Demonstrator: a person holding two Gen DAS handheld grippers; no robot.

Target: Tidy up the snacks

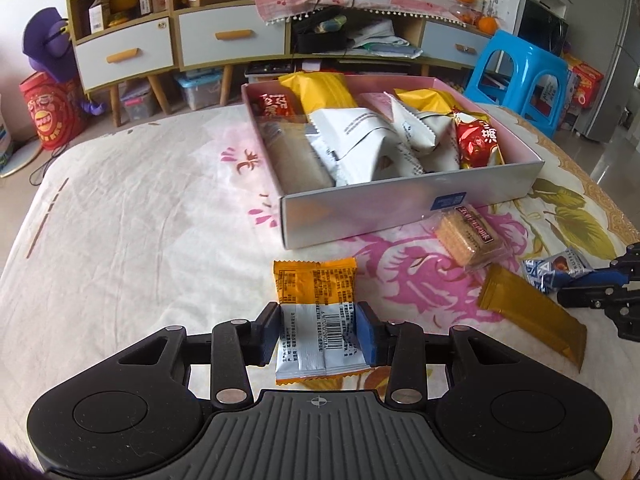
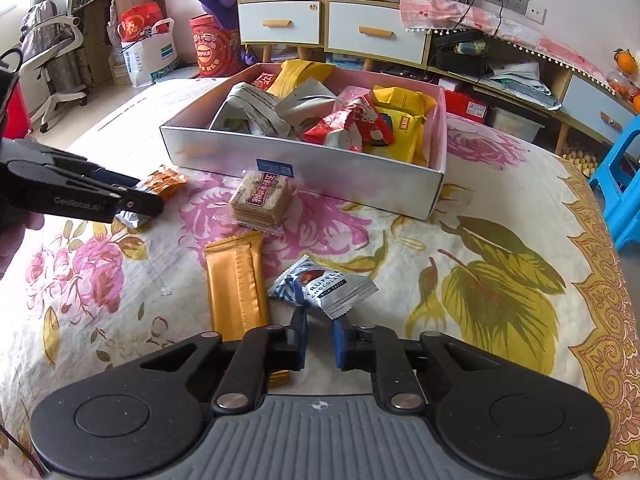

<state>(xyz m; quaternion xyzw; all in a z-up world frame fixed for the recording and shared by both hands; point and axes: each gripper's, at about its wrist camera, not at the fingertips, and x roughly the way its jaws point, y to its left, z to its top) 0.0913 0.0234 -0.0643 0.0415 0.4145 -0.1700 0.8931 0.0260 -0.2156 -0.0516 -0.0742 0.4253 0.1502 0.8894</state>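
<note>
the orange packet [image 1: 316, 312] is clamped in the left gripper [image 1: 318, 330], its long axis aimed toward the box [image 1: 400, 208] just ahead; right gripper [image 2: 320, 338] is seen slightly apart, empty.

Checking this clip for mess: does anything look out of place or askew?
Three snacks lie loose on the floral cloth outside the box: biscuit pack, gold bar, truffle chocolate. Inside the box, packets are heaped crookedly. Nothing looks spilled or torn.
</note>
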